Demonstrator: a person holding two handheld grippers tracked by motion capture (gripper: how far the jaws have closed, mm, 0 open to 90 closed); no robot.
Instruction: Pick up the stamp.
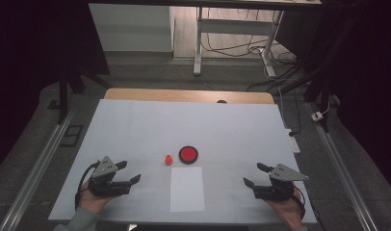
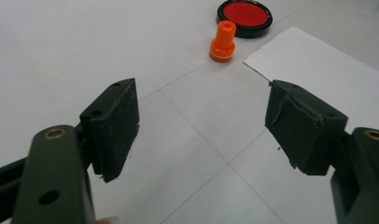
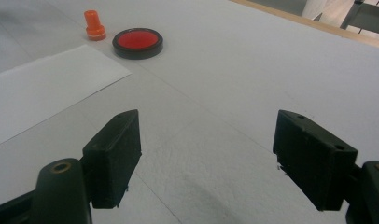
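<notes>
No writing, label, brand, number or sign can be read anywhere here. The orange stamp (image 2: 223,42) is plain on the sides that show, and the round red ink pad (image 2: 244,16) has a bare black rim. The white sheet of paper (image 1: 187,188) is blank. The white bench (image 1: 136,125) carries faint thin lines but no lettering. The dark pads (image 2: 114,126) of each gripper bear only small holes and scuffs, no marks that can be read.
</notes>
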